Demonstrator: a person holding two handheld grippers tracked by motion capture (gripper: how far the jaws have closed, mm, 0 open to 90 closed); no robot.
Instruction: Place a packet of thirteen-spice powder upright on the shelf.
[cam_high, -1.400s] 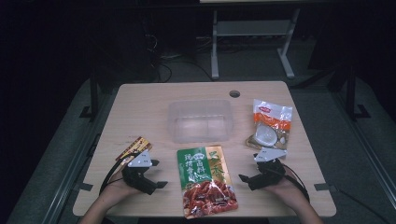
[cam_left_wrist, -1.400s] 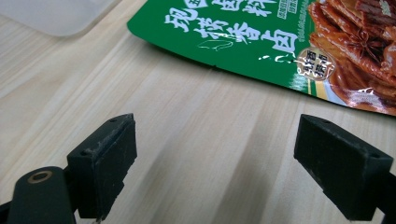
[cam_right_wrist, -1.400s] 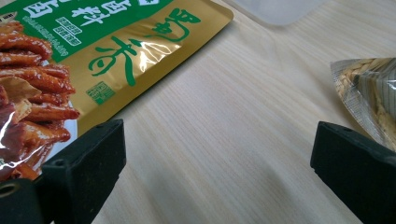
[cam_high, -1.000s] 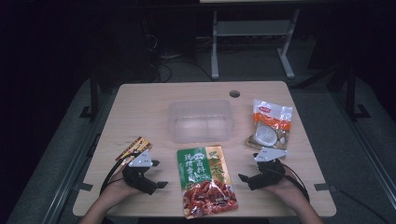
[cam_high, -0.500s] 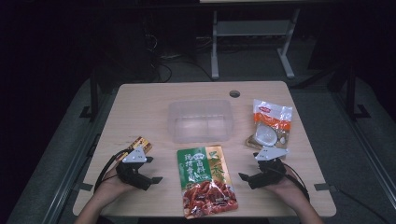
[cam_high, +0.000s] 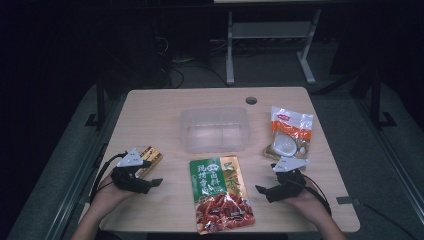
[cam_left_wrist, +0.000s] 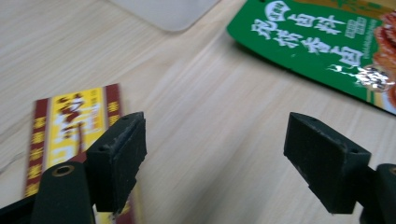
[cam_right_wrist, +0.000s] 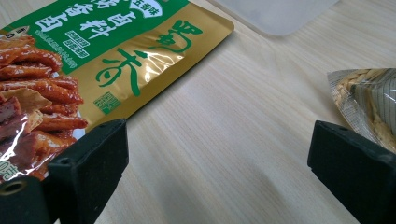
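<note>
A green and gold snack bag (cam_high: 220, 192) lies flat at the front middle of the table, also seen as the snack bag (cam_right_wrist: 88, 60) and snack bag (cam_left_wrist: 327, 42) in the gripper views. A small yellow and dark red packet (cam_high: 150, 159) lies at the front left, and the packet (cam_left_wrist: 70, 126) sits partly under one jaw. My left gripper (cam_high: 155, 183) is open beside it, empty (cam_left_wrist: 215, 163). A clear plastic tub (cam_high: 214, 129) stands mid-table. An orange and white pouch (cam_high: 289, 135) lies to the right. My right gripper (cam_high: 260, 190) is open on bare wood, the gripper (cam_right_wrist: 219, 177) empty.
The wooden table (cam_high: 150, 115) has a cable hole (cam_high: 251, 100) near its far edge. Beyond it are a dark floor and a metal stand (cam_high: 270, 45). The corner of the pouch (cam_right_wrist: 364, 102) lies just past my right jaw.
My left gripper has shifted slightly left and back toward the small packet. The right gripper and the bags have stayed put.
</note>
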